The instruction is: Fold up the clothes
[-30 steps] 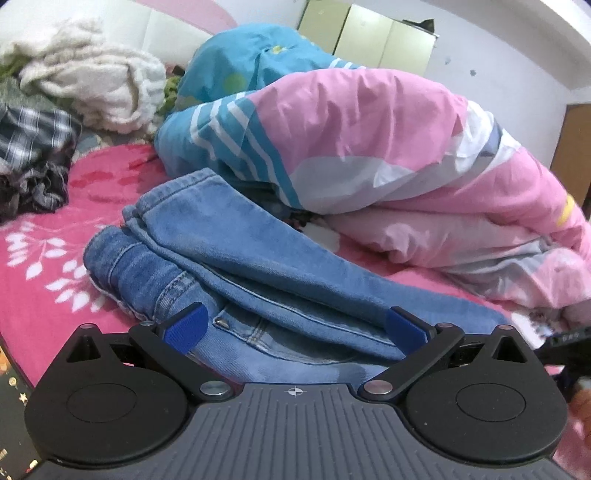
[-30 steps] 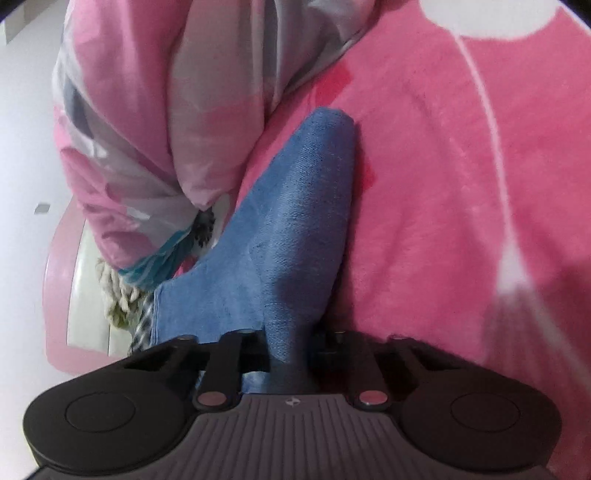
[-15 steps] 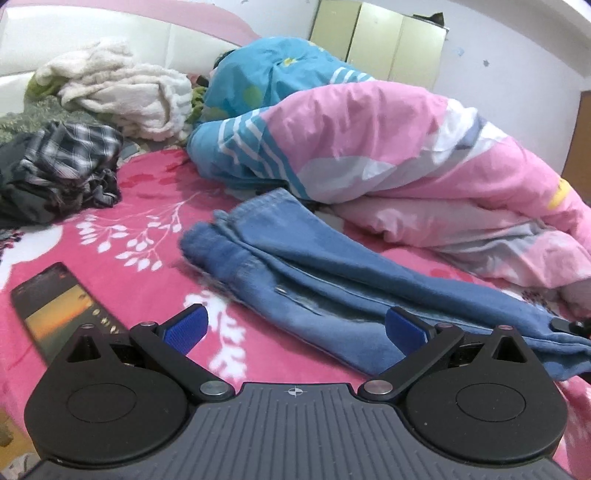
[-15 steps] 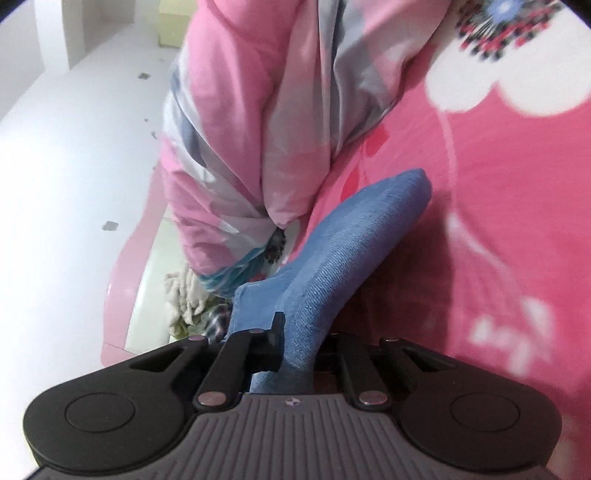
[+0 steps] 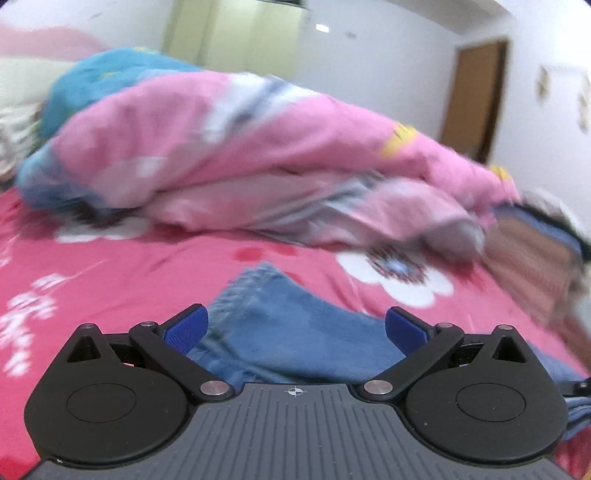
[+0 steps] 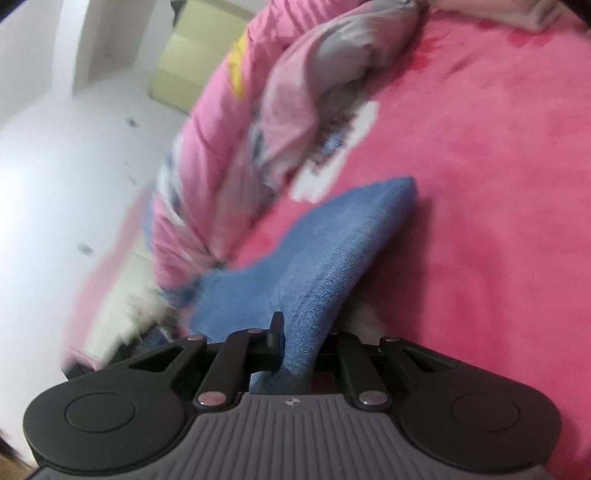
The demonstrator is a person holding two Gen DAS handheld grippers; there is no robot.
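Blue jeans [image 5: 266,295] lie on the pink flowered bed sheet [image 5: 110,266], one end reaching under my left gripper [image 5: 295,325]. Its blue pads [image 5: 186,326] stand wide apart and open, just over the denim without pinching it. In the right wrist view my right gripper [image 6: 303,343] pinches a fold of the jeans [image 6: 332,251] between its narrow jaws, which are opening slightly. The held leg rises off the sheet [image 6: 480,184] toward the gripper. Both views are blurred by motion.
A bunched pink, white and blue quilt [image 5: 258,147] runs across the far side of the bed, also at the upper left of the right wrist view as the quilt [image 6: 240,129]. More clothes [image 5: 535,251] lie at the right. A brown door [image 5: 476,99] and pale wardrobe [image 5: 236,33] stand behind.
Both grippers have swept fast across the bed. The right one kept its grip and dragged the jeans along. The phone, plaid clothes and towel have left the left wrist view.
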